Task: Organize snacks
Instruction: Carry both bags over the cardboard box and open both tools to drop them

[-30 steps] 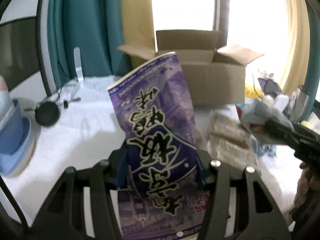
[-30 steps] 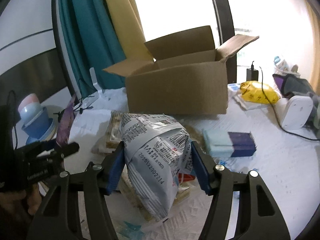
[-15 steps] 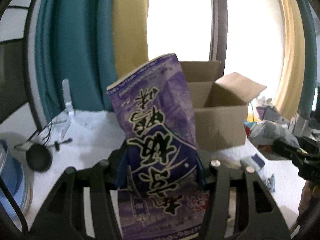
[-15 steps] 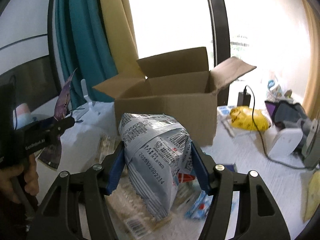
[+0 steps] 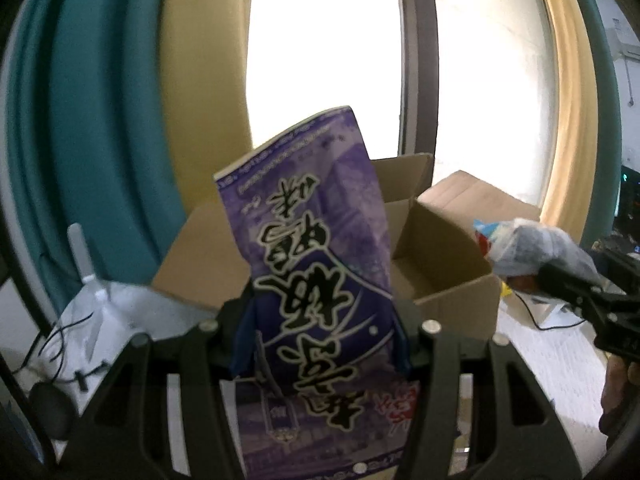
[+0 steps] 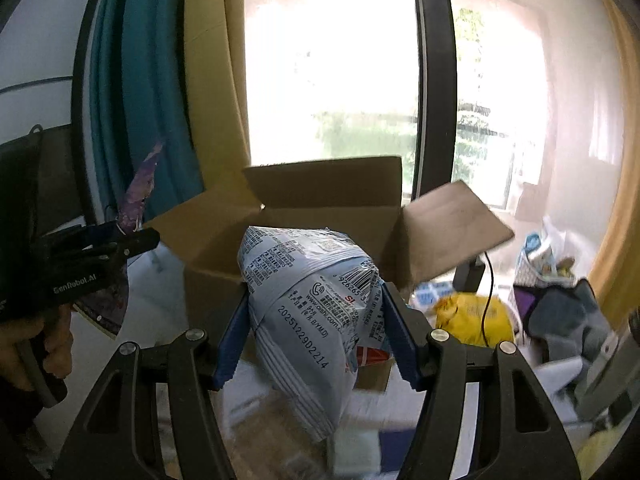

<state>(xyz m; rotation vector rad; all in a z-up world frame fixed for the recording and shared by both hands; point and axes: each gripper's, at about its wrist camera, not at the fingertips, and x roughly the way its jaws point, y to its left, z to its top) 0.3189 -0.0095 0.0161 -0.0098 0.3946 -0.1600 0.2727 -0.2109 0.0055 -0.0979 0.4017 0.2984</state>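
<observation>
Between the blue pads of the left hand-held gripper (image 5: 322, 332) a purple snack bag (image 5: 316, 280) with large black lettering stands upright, pinched at its lower half with both pads pressed against its sides, so that its top edge rises in front of the window. Closest to the other camera, the right hand-held gripper (image 6: 312, 332) clamps a grey-blue snack bag (image 6: 308, 300), puffy and tilted, printed with a barcode and a date code; its pads dent the bag from either side. Seen from the right wrist view, the left hand-held gripper is a black tool at the left edge, gripped by a person's hand (image 6: 38, 344), with the purple bag showing edge-on above and below it. Seen from the left wrist view, the right hand-held gripper reaches in from the right edge, carrying the grey-blue bag just beside the box's right side. Just beyond both bags sits an open cardboard box (image 6: 320, 216) on the white tabletop (image 5: 556, 356), its flaps spread outward and its inside visible and brown. To the right of the box lie a yellow packet (image 6: 476, 316), a black cable (image 6: 486, 300) and a heap of other blurred items. Farther back hang teal curtains (image 5: 88, 128) and yellow curtains (image 5: 204, 80) beside a bright window (image 6: 332, 72) with a dark frame.
</observation>
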